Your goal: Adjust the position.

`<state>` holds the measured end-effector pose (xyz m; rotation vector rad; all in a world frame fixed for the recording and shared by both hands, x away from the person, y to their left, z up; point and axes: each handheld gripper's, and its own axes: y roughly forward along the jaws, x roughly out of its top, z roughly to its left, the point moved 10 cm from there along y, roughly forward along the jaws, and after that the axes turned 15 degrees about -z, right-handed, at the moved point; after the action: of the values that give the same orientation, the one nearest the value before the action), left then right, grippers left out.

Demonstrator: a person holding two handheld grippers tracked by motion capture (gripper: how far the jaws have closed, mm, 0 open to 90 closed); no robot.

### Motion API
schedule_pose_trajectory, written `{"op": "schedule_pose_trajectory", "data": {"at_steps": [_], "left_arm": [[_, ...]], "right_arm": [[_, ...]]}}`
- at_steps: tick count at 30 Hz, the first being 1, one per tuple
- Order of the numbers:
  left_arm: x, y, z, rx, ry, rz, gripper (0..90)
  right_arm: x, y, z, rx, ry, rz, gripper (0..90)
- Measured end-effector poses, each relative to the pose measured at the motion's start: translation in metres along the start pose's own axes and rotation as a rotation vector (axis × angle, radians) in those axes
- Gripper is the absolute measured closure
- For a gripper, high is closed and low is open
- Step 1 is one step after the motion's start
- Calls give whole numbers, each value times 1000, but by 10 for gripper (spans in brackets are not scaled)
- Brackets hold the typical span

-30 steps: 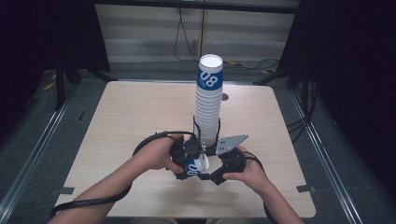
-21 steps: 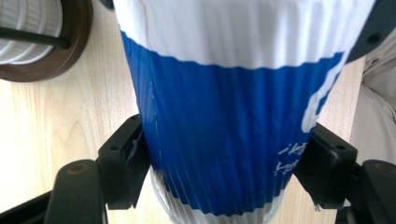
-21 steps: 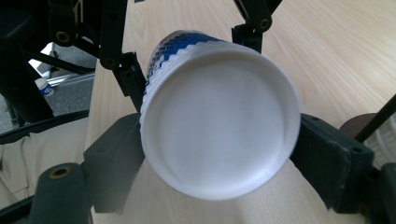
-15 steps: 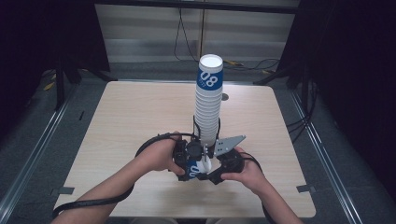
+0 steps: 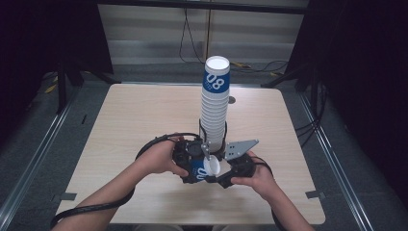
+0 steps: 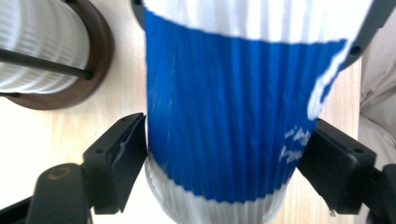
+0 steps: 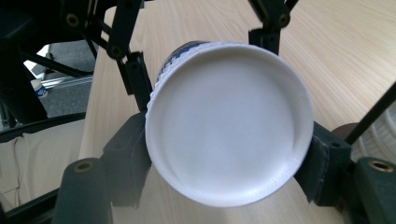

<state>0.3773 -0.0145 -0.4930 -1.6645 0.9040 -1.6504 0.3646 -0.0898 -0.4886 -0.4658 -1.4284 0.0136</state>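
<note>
Cup point(image 7: 229, 121) base hides its inside; right gripper point(image 7: 224, 163) clamps it.

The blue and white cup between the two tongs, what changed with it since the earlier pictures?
The cup is changing hands. The right tongs have just been closing and now pinch its white end, while the left tongs have just been opening, the cup between their jaws. Hands and cup barely shifted, a touch lower in the high view. The tall cup stack and table stayed put.
</note>
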Motion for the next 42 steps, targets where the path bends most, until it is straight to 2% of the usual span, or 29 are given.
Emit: {"op": "schedule_pose_trajectory", "data": {"at_steps": [3,4,6,8,11,14,16,23,29,31,34,38,42], "left_arm": [[0,-1,2,7,-7,-23,175],[-1,-1,2,15,-21,-36,171],[-1,-3,4,5,-11,-38,166],[0,-4,4,7,-32,-69,168],[-4,-7,6,2,-13,-57,169],[-5,-9,6,7,-19,-66,171],[-6,-10,7,16,-37,-79,171],[-7,-17,10,25,-54,-125,171],[-8,-20,14,53,-98,-195,171],[-9,-21,14,51,-114,-213,171],[-13,-20,14,49,-134,-216,171],[-16,-18,14,52,-139,-220,169],[-17,-17,15,53,-161,-250,169]], "right_arm": [[0,-2,-2,-2,2,-7,286],[0,-3,-2,-4,2,-6,286],[-1,-4,-2,-7,-3,1,286],[-1,-5,-2,-5,0,-3,286],[-1,-8,-5,-17,9,-13,286],[-1,-10,-6,-20,10,-11,286],[-2,-12,-7,-24,10,-8,286],[-3,-15,-10,-42,16,-7,285],[-5,-20,-14,-58,25,-11,285],[-5,-21,-15,-61,32,-19,285],[-3,-24,-17,-71,35,-33,285],[-2,-26,-18,-77,43,-44,284],[-2,-27,-19,-82,46,-50,284]]}}
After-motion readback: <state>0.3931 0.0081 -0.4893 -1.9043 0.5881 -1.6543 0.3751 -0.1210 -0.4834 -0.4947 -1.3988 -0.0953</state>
